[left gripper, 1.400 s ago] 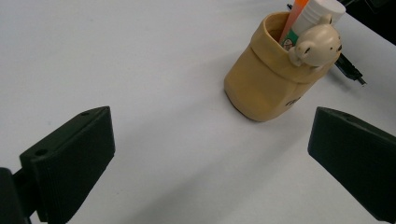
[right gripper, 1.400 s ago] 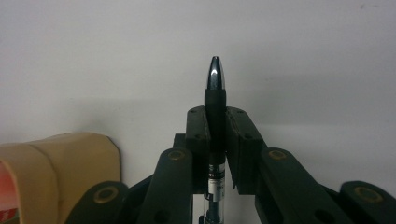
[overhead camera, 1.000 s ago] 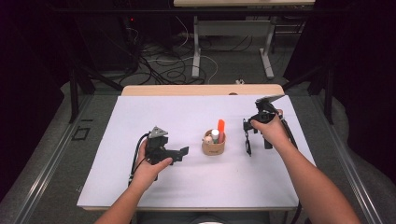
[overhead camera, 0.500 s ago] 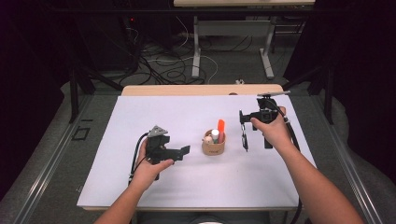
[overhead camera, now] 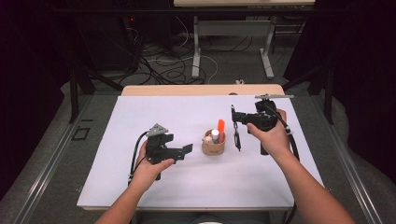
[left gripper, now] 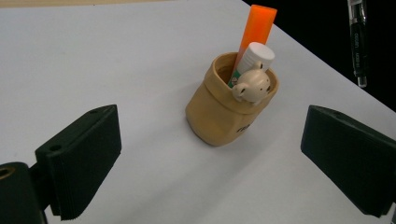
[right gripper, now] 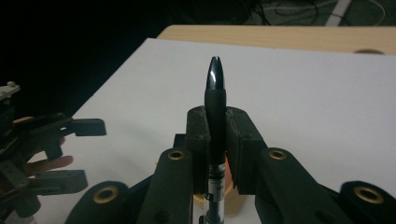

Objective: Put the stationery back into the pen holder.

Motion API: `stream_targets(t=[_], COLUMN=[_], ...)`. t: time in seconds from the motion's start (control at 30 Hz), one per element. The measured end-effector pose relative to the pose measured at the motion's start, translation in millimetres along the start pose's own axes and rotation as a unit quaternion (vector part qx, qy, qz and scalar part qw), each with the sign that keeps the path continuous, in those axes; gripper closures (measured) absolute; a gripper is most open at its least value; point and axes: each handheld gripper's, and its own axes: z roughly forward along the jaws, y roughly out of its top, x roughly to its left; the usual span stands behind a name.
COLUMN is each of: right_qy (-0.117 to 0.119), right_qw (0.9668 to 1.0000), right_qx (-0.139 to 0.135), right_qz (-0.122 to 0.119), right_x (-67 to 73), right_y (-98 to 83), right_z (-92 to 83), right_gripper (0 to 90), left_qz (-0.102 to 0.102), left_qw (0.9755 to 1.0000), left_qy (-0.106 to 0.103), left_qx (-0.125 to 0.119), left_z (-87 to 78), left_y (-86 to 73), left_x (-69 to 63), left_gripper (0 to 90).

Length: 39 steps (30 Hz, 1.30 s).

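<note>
A tan cup [overhead camera: 214,147] stands mid-table with an orange marker [overhead camera: 221,125], a white tube and a bear-topped piece in it. My right gripper [overhead camera: 235,116] is shut on a black pen [overhead camera: 237,137], which hangs upright just right of the cup; in the right gripper view the pen [right gripper: 215,88] is pinched between the pads of that gripper [right gripper: 217,122]. My left gripper [overhead camera: 187,149] is level and open left of the cup. Its jaws have just been closing a little, and nothing is between the pads. In the left gripper view the cup [left gripper: 224,116] stands ahead of this gripper [left gripper: 212,135].
White sheet [overhead camera: 187,186] covers the table, with a wooden strip [overhead camera: 201,89] at the far edge. Beyond it are a dark floor, cables and a desk frame [overhead camera: 233,28]. The other hand's gripper [right gripper: 46,154] shows at the left of the right gripper view.
My right gripper has carried the pen up and leftward, closer to the cup, and turned more level. The left hand has stayed where it was.
</note>
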Motion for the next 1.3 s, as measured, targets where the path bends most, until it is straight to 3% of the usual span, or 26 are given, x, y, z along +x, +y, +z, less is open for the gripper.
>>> stream_targets(t=[0.27, 0.43, 0.53, 0.8, 1.03, 1.3], right_qy=[0.006, 0.015, 0.024, 0.049, 0.068, 0.088], right_qw=[0.9969, 0.9946, 0.9939, 0.9911, 0.9909, 0.9900], right_qx=[-0.039, -0.046, -0.054, -0.065, -0.060, -0.055], right_qz=[-0.068, -0.092, -0.093, -0.106, -0.099, -0.095], right_x=[28.4, 37.9, 40.3, 45.9, 50.7, 57.2], right_y=[-9.1, -19.8, -25.9, -40.0, -52.4, -62.0], right_z=[0.4, 6.9, 10.3, 17.9, 25.4, 30.2], right_gripper=[80.6, 80.6, 80.6, 80.6, 80.6, 80.6], left_qz=[-0.007, -0.008, -0.006, 0.024, 0.037, 0.005], left_qw=[0.9996, 0.9994, 0.9992, 0.9990, 0.9975, 0.9943], left_qy=[-0.026, -0.034, -0.039, -0.038, -0.061, -0.104], left_qx=[-0.012, -0.006, -0.003, -0.007, 0.003, 0.022], left_z=[-7.6, -8.2, -9.5, -13.2, -11.4, -7.8], left_y=[6.3, 7.0, 7.9, 10.0, 10.4, 8.3], left_x=[-6.7, -6.8, -7.0, -12.6, -22.5, -31.8], left_gripper=[15.3, 16.7, 20.1, 29.7, 32.9, 41.7])
